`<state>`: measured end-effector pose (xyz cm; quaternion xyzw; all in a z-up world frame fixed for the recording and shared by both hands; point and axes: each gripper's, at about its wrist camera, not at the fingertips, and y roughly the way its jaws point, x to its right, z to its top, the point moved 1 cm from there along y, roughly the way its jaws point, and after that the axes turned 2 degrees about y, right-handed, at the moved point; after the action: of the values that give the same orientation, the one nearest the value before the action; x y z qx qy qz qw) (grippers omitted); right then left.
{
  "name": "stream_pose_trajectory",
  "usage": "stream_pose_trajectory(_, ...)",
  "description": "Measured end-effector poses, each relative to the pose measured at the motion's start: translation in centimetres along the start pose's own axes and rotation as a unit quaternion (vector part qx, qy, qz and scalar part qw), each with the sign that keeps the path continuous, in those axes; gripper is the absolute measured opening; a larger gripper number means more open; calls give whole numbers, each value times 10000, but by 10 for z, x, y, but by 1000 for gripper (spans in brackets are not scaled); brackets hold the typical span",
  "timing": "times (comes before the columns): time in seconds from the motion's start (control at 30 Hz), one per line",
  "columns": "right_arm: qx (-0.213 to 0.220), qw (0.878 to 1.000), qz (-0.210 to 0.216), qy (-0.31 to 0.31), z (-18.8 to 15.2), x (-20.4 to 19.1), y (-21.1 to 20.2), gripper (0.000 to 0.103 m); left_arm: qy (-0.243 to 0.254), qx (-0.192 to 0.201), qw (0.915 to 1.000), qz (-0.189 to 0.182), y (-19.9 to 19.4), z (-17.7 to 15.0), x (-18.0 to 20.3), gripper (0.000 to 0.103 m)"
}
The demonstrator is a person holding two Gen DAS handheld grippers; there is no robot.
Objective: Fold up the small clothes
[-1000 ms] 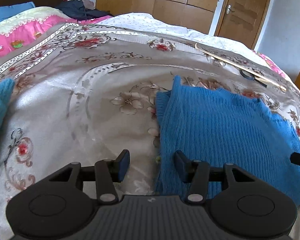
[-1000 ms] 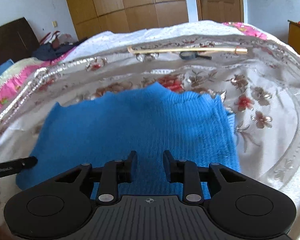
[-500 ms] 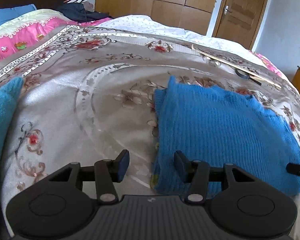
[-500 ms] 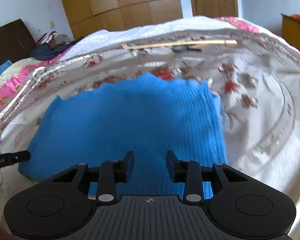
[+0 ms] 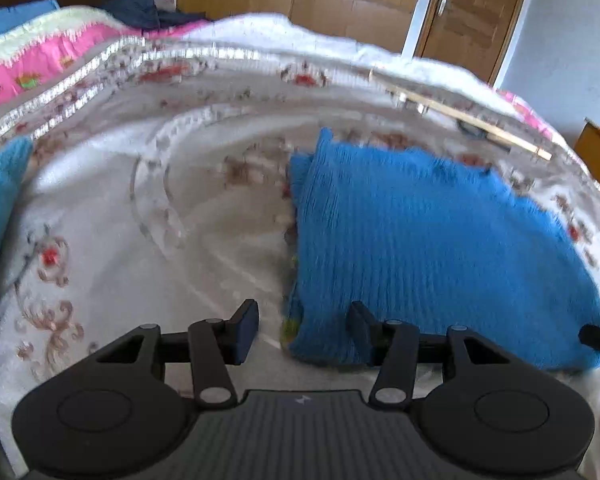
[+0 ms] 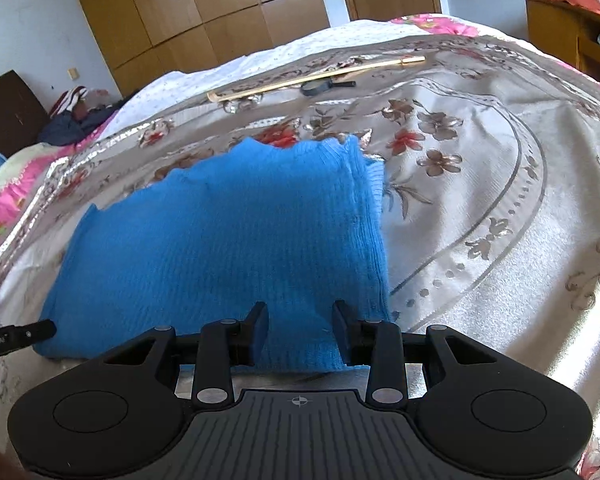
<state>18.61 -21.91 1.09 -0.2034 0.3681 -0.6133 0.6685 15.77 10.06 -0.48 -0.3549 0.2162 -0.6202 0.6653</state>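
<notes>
A blue knit sweater [image 5: 428,248] lies folded flat on the floral bedspread [image 5: 148,240]; it also shows in the right wrist view [image 6: 228,252]. My left gripper [image 5: 303,325] is open and empty at the sweater's near left corner, with one finger over the bedspread and the other over the knit. My right gripper [image 6: 300,325] is open and empty over the sweater's near edge toward its right side. The tip of each gripper shows at the edge of the other's view.
A second, teal garment [image 5: 0,200] lies at the far left. A long wooden stick [image 6: 316,76] and a small black object [image 6: 320,87] lie at the far side of the bed. Wardrobe doors [image 6: 204,12] stand behind, a wooden cabinet [image 6: 572,36] at right.
Both grippers have pulled back and risen slightly from the sweater. The right gripper's jaws have opened wider. The sweater has stayed in place.
</notes>
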Motion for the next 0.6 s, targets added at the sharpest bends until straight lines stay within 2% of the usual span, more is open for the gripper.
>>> stream_pose_trajectory(0.1,-37,10000,-15,-60,-4,-2,0,35,56,38,10000,40,-2,-3,3,60)
stream_pose_trajectory(0.27,39,9999,36,-155,-2,-10,-4,35,-115,136,9998,-17,-7,-3,-1,60)
stream_pose_trajectory(0.4,-219,9993,-120,-282,-3,-12,7,37,-271,131,9995,-98,-5,-7,-6,60)
stream_pose_trajectory(0.6,-42,9997,-148,-176,0,-13,-5,37,-429,312,9983,-221,-6,-12,-12,60)
